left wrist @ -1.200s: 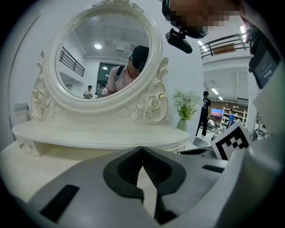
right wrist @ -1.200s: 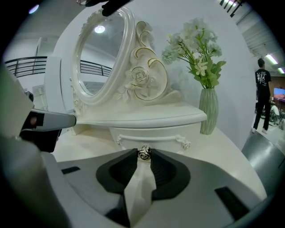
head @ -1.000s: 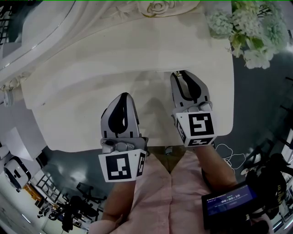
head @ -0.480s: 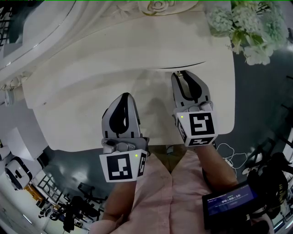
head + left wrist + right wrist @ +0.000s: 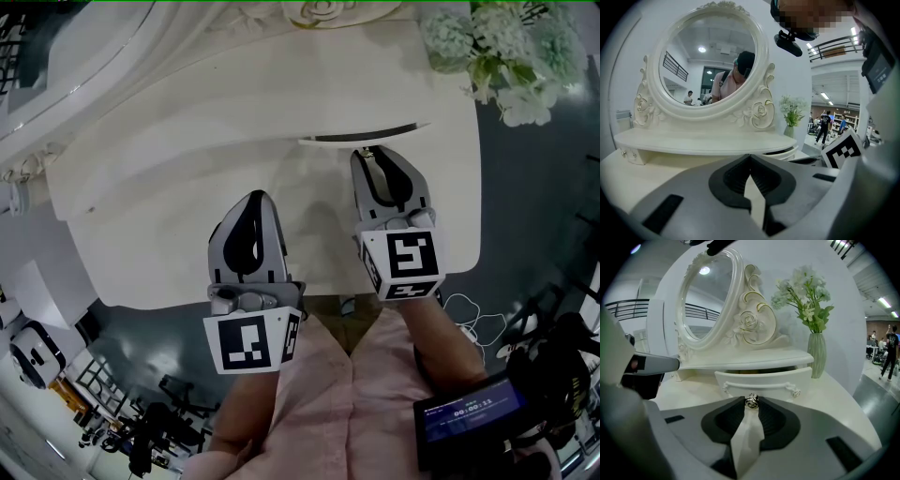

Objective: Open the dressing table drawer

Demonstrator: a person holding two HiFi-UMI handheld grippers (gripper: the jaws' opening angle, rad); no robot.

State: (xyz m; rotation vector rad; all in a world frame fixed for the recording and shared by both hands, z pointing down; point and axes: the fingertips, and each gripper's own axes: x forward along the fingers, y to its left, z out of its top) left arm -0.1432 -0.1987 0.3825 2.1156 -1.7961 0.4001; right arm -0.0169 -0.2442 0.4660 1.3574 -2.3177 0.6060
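The cream dressing table [image 5: 187, 234] has a small curved drawer [image 5: 764, 378] under its upper shelf. The drawer stands a little way out, with a dark gap [image 5: 361, 137] above its front. My right gripper [image 5: 373, 152] is shut on the drawer's metal rose knob [image 5: 751, 400], which sits between its fingertips [image 5: 740, 405]. My left gripper [image 5: 252, 198] hovers over the tabletop, left of the drawer and nearer me. It is shut with nothing in it [image 5: 750, 157].
An oval mirror [image 5: 705, 61] in a carved frame stands at the back of the table. A vase of white flowers [image 5: 816, 355] stands right of the drawer near the table's right edge. A second small drawer [image 5: 628, 153] sits at the far left.
The dark gap above the drawer front has appeared and widened as the drawer came out a little. Neither gripper has visibly shifted.
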